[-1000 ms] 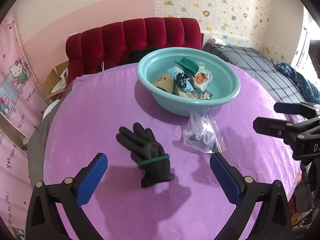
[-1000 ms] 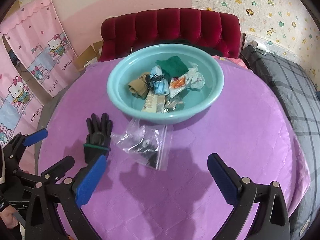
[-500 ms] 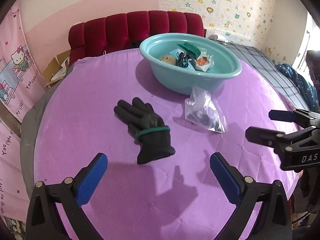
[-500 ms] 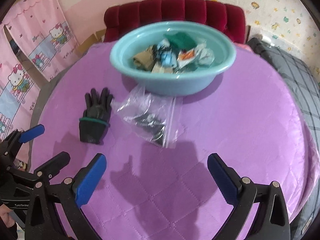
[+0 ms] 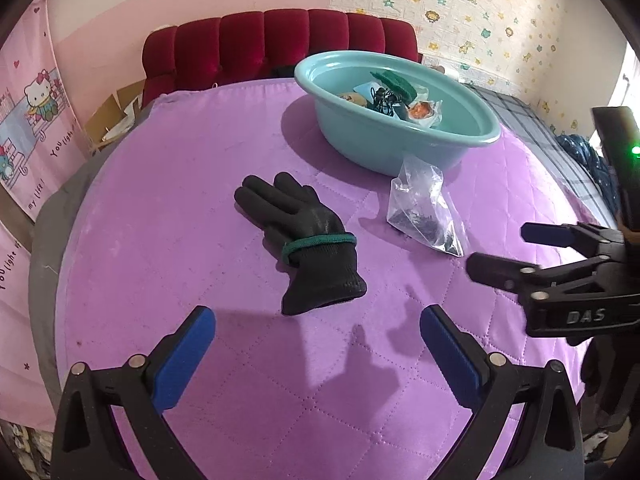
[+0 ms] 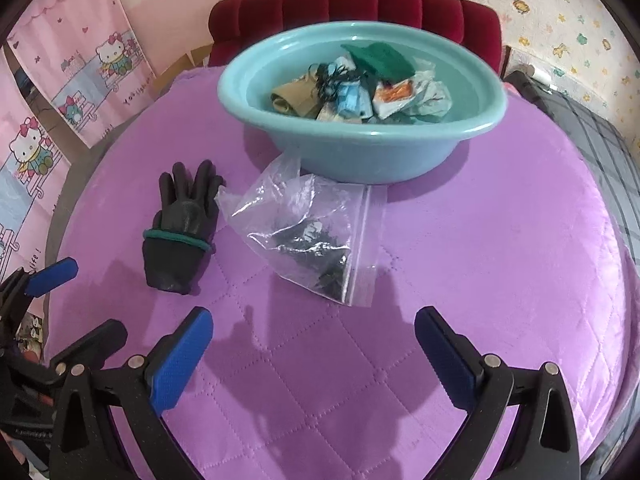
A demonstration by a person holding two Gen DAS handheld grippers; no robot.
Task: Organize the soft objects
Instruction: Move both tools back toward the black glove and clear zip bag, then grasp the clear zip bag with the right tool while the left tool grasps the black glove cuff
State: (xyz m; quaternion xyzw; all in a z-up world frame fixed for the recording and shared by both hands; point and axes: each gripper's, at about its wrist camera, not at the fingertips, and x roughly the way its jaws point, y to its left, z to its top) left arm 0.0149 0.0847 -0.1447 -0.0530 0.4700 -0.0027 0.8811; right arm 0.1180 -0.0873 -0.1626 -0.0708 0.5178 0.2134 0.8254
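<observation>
Zip strip on bag (image 6: 308, 236), right-wrist view only

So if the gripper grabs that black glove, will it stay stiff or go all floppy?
Probably floppy: the black glove lies limp and flat on the purple quilted cover, its knit cuff spreading loose. It looks light, so the fingers would likely dangle. Its palm seems shiny, perhaps coated, so it may grip rather than slip.
</observation>
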